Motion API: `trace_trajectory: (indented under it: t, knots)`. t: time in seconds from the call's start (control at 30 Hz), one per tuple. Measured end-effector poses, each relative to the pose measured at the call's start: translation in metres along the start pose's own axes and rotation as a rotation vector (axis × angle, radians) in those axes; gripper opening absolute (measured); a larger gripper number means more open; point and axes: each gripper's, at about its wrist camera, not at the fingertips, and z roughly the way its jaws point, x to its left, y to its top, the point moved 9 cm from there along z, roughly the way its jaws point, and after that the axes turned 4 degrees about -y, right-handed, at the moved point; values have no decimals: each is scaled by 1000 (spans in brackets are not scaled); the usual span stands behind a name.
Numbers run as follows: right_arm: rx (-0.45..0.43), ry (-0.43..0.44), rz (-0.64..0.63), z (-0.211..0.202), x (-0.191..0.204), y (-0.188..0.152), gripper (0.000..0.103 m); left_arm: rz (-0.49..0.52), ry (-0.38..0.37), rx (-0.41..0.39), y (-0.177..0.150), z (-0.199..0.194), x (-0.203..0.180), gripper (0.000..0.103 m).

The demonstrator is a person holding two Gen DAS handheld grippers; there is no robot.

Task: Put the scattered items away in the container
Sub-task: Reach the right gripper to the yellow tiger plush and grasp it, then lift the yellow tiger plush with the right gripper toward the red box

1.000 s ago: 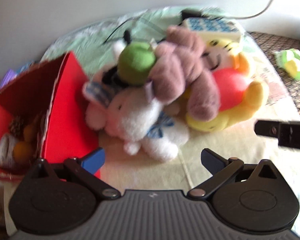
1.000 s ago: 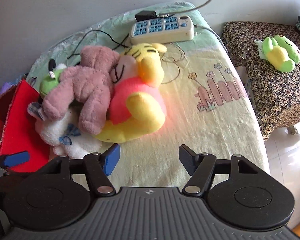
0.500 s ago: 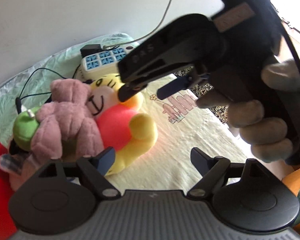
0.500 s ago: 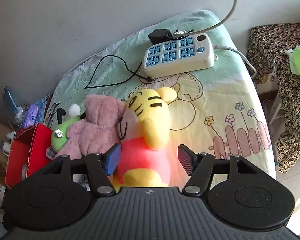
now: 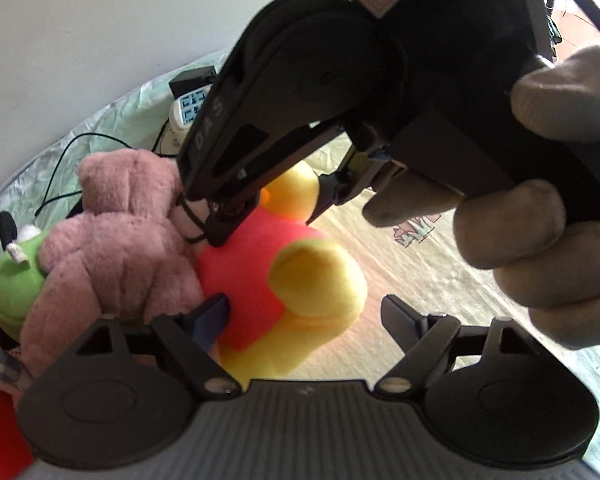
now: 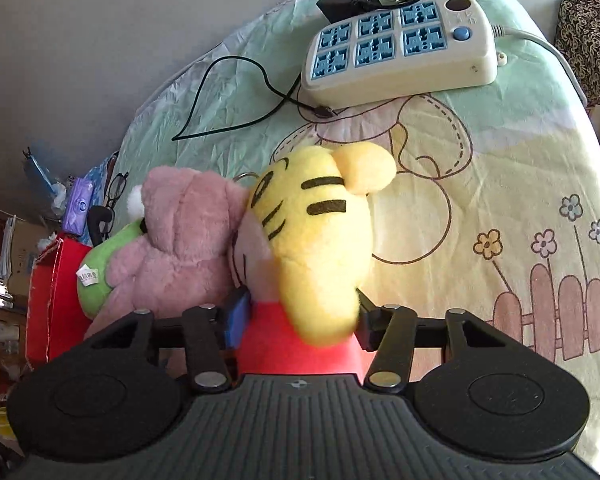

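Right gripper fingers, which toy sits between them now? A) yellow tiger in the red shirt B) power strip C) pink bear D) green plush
A: in the right wrist view the right gripper has a finger on either side of the yellow tiger plush, at its red shirt; the pink bear lies just left of it.

The yellow tiger plush is short, matt fleece with a smooth red cloth shirt. At its 9 o'clock, the pink teddy bear has longer, shaggier fur. The green plush beside it looks smooth. The power strip at 12 o'clock is glossy cream plastic. The bedsheet is thin, creased printed cloth. The red box looks like matt cardboard. The right gripper is matt black ribbed plastic with bright metal screws.
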Motion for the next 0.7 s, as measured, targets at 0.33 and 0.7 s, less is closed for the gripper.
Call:
trace_trajectory:
  t: [0.33,0.7]
  knots:
    - [-23,-67,53,-46,-22,-27,35,-30,-193,-22,-9,-31,-11,71]
    - [-68,-148,62,-37,-33,-27,61,33,-113,-4,-7,-5,-24,80]
